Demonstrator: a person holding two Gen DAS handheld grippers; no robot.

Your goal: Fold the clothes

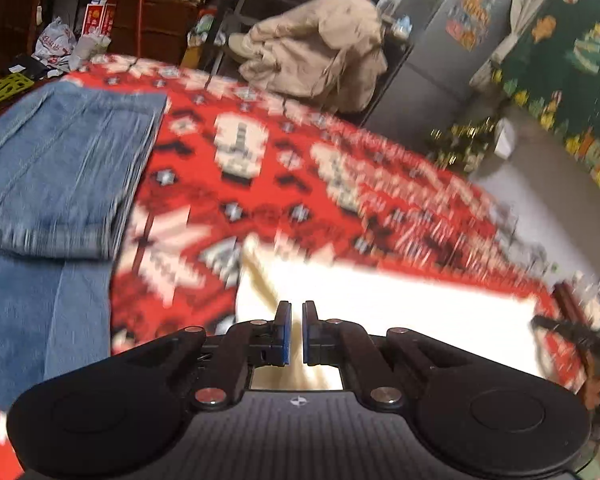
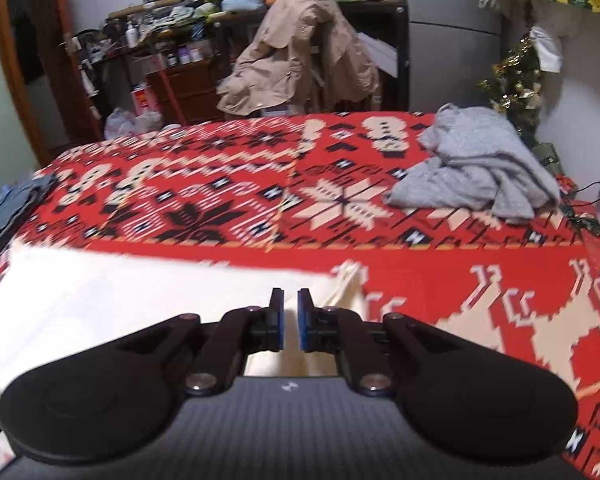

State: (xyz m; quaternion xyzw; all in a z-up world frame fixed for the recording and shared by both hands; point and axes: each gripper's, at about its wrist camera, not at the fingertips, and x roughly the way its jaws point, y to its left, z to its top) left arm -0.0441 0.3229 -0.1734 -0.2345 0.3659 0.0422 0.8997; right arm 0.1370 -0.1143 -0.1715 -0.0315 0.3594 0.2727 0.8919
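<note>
Judging by its flat, limp lie, the white garment (image 2: 140, 304) is light, soft cloth that will sag and crease between two holds, so it is best pinched at two corners or along one edge and kept taut. It looks plain cream-white, overexposed and blurred, with one straight far edge, and it lies on the red patterned blanket (image 2: 340, 216) just ahead of both grippers. The left gripper (image 1: 297, 332) has its blue pads nearly together with only a slim gap; pale cloth shows in that gap, though whether it is pinched I cannot tell. The right gripper (image 2: 290, 320) stands likewise, almost closed over the garment's right end. Folded jeans (image 1: 60, 168) lie on the left of the blanket, and a crumpled grey sweater (image 2: 480, 168) on its far right.
</note>
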